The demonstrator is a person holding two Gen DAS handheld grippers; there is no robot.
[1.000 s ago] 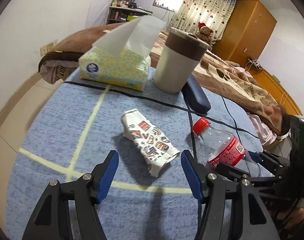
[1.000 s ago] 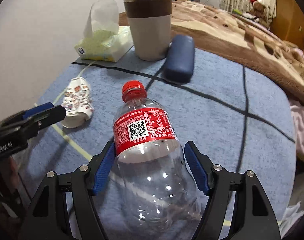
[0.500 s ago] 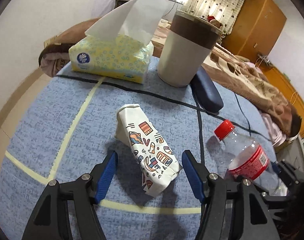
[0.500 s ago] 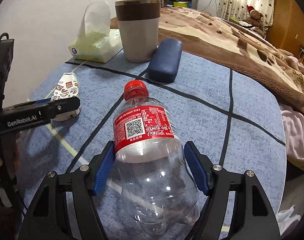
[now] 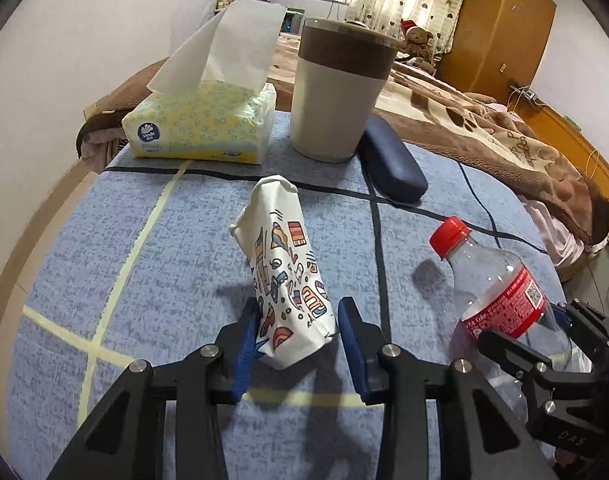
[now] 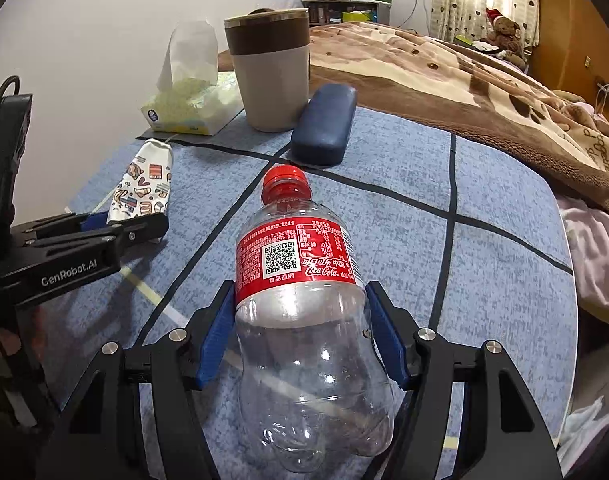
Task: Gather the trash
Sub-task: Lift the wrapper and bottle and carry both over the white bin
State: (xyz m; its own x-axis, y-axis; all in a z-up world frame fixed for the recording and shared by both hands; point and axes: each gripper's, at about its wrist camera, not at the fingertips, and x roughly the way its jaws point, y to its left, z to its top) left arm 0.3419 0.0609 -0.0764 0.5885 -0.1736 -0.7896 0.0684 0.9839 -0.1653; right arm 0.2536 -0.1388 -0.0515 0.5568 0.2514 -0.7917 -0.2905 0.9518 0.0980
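Your left gripper (image 5: 298, 330): jaws just been closing, now narrow around near end of crumpled printed paper cup (image 5: 286, 268); left pad touches, right pad close beside, firm grip not certain. Cup lies toward table's (image 5: 144, 280) left edge. Your right gripper (image 6: 300, 338): jaws easing inward, pads against empty cola bottle (image 6: 304, 320), mid-table, red cap pointing at bin (image 6: 270, 68) at far edge.
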